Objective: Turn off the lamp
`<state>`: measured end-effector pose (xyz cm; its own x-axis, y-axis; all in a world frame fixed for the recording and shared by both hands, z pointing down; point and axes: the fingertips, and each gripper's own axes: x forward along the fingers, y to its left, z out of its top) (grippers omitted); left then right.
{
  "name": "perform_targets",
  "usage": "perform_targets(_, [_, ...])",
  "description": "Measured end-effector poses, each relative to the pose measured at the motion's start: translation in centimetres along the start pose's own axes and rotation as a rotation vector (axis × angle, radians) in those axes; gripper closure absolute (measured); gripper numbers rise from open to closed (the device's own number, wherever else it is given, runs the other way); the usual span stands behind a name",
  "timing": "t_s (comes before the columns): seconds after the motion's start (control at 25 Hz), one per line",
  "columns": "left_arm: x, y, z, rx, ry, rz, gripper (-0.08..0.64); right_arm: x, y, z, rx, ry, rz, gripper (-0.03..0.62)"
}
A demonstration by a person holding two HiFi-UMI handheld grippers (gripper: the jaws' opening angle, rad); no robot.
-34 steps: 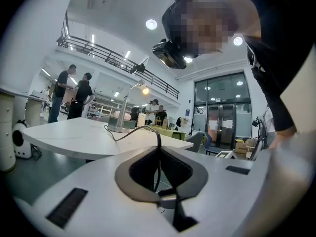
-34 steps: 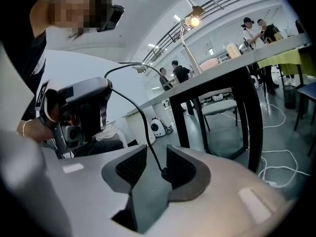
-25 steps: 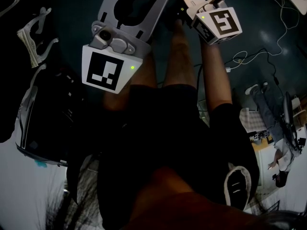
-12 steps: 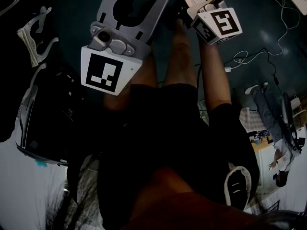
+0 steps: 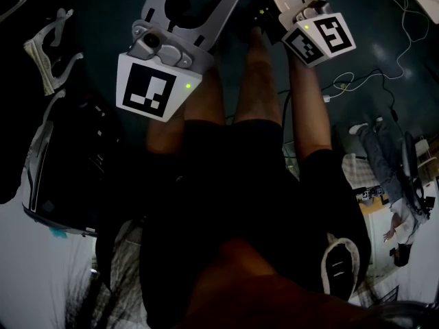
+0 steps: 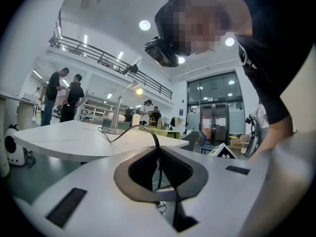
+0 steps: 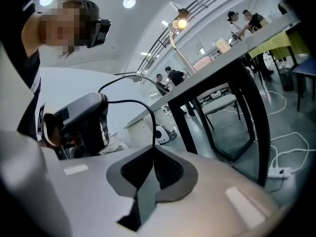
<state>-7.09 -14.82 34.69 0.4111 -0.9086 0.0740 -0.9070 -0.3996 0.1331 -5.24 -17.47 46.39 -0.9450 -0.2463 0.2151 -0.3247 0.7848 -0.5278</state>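
Left gripper (image 6: 158, 148) is clamped on the cord (image 6: 137, 126) from the lit lamp (image 6: 138, 90). Right gripper (image 7: 154, 148) has just closed on it alongside.

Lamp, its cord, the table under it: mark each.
lamp (image 6: 138, 90): left gripper view, lit head.
cord (image 7: 154, 127): right gripper view, vertical run below the bend.
table (image 6: 64, 139): left gripper view, bare white top.

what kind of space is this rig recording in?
Likely an open-plan lab or office hall: long white tables, a railed mezzanine, glass entrance doors, and people standing around.
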Motion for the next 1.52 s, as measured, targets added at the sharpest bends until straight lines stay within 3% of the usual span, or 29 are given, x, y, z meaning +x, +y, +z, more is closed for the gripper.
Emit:
perform_targets(0.24, [0.4,0.0,-1.9,0.022,0.02,-0.026,0.535,-0.4,-0.3,0.4,0.068,-0.02,0.016,0.581])
perform_targets(0.64, [-0.1,1.2,-6.5,0.061,0.169,0.008,0.518,-1.1,-0.3,0.5,0.159,-0.039,0.04,0.58])
perform_targets(0.76, [-0.3,1.1,-7.8,0.086,0.219,0.002,0.518,-1.4,-0.4,1.1,0.207,-0.072,0.053,0.581])
perform_targets(1.0, [-0.1,1.9,-10.2,0.067,0.255,0.021,0.518,-2.0,-0.6,2.4,0.342,-0.148,0.091,0.58])
perform_targets(1.24, [0.6,1.5,-12.5,0.079,0.286,-0.046,0.471,-3.1,-0.1,3.4,0.387,-0.169,0.123,0.58])
perform_targets(1.52, [2.7,-0.9,-16.5,0.212,0.379,-0.259,0.426,-4.5,-0.2,3.5,0.411,-0.146,0.176,0.58])
